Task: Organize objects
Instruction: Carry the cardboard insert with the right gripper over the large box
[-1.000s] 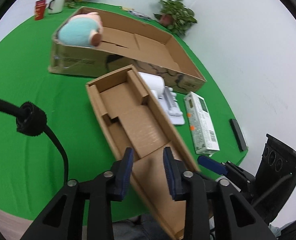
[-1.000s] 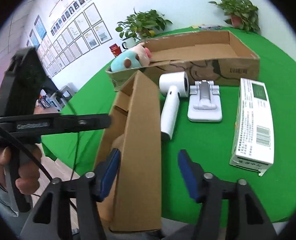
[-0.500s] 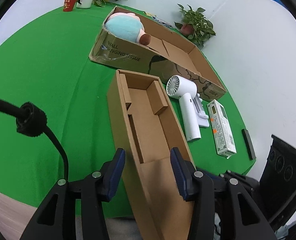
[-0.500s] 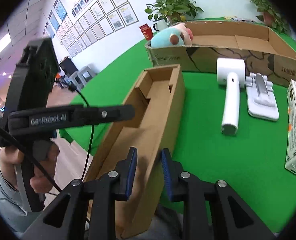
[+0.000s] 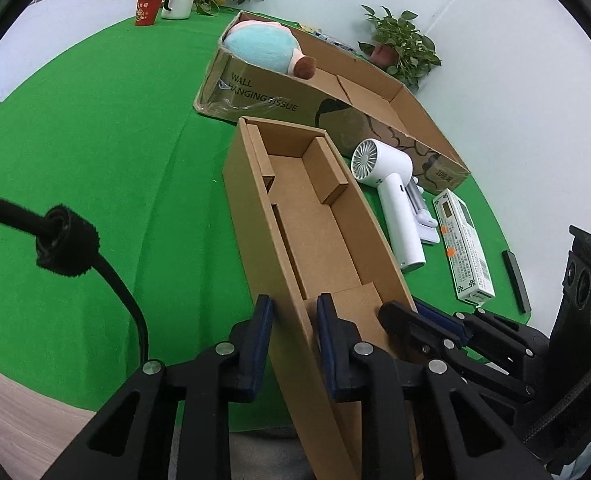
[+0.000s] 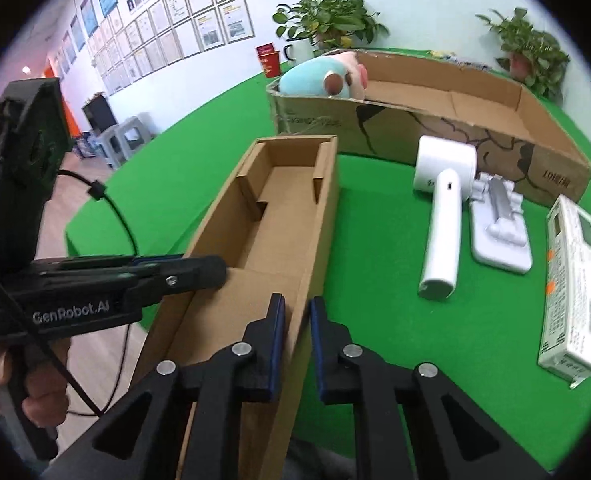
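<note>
Both claws clamp the long narrow open-topped brown cardboard box (image 5: 319, 240): left gripper (image 5: 291, 332) straddling its left wall, right gripper (image 6: 295, 320) pinching its right wall. Its long axis runs straight away from them across the green tablecloth (image 5: 95, 152), near end overhanging the edge.

Near end of the narrow cardboard box (image 5: 315, 240) cut off by the lower edge in both views. Phone stand (image 5: 425, 224) mostly hidden behind the white hair dryer (image 5: 391, 196) in the left view. Lower body of the plush toy (image 6: 323, 80) hidden by the wall of the large carton (image 6: 435, 120). Print on the white packet (image 6: 571, 280) too small to read. Wall certificates (image 6: 175, 28) blurred. Person's hand (image 6: 35, 392) partly cut off at left.
</note>
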{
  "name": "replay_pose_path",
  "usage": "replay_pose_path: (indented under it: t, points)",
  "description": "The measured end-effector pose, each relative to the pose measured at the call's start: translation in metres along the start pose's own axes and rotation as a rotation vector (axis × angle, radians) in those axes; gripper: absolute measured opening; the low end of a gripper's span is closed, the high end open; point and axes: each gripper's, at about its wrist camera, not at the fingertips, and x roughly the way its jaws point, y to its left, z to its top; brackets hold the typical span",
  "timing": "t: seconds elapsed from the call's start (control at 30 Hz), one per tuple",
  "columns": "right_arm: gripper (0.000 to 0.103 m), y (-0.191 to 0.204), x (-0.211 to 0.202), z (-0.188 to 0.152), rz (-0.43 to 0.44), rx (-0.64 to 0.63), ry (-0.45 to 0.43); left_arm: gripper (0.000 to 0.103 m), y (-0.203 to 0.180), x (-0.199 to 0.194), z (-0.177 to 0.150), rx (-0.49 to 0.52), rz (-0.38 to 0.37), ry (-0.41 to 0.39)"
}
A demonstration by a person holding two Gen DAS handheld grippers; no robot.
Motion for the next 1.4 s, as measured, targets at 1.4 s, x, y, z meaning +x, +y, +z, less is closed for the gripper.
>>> replay_pose_path:
  t: [1.4]
  points:
    - [0.009,-0.060,-0.063,0.061,-0.102,0.115,-0.278,0.016,-0.117,-0.040,0.085,0.239,0.040,-0.189]
